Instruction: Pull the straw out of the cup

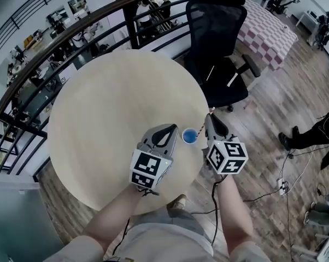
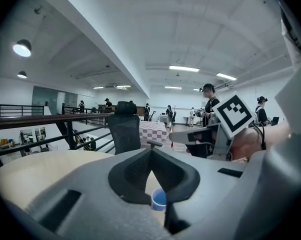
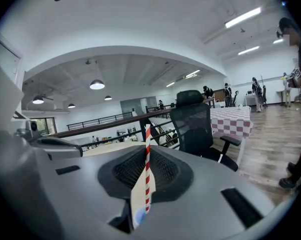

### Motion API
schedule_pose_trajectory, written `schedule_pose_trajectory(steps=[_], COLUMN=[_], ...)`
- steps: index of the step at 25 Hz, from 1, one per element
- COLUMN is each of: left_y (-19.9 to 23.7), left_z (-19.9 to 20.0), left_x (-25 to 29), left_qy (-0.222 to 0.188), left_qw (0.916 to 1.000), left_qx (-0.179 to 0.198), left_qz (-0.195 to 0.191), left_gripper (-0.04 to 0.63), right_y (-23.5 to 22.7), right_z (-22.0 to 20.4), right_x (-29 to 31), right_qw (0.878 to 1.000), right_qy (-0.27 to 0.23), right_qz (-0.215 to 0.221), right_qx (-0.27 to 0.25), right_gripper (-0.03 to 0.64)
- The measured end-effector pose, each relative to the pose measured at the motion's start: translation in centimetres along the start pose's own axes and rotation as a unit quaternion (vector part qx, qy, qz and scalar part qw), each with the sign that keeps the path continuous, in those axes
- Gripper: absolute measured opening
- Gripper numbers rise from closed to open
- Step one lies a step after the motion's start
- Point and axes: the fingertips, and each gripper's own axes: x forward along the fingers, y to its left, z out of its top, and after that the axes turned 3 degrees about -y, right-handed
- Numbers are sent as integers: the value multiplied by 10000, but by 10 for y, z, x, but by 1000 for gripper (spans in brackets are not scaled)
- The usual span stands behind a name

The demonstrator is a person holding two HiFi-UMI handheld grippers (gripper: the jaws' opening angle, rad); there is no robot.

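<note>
Red-and-white striped straw (image 3: 147, 179) clamped upright between the closed jaws of the right gripper (image 3: 146, 156)
Small blue cup (image 1: 189, 136) stands just below these jaws; left gripper (image 1: 172, 130), tips together and empty, lies beside it

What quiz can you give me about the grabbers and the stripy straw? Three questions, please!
1. True or false: the blue cup stands on the round table.
2. What pinches the red-and-white straw? A) a bare hand B) the right gripper C) nothing
3. Fill in: behind the table stands a black office ____.
Key: 1 true; 2 B; 3 chair.
</note>
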Motion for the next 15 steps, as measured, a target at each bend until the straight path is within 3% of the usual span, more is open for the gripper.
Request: schedule_pose_trajectory(steps=[8, 15], left_y=[-17, -44], left_z=[77, 146], left_x=[-20, -53], left_qy=[-569, -1088], left_qw=[9982, 9925], left_qx=[158, 504], left_qz=[-46, -226], left_gripper=[12, 14], right_y=[10, 42], right_z=[112, 172], right_x=[-80, -150], right_qw=[9940, 9830], right_qy=[-1078, -1700], right_qz=[123, 199], right_qx=[-154, -663], right_gripper=[35, 35])
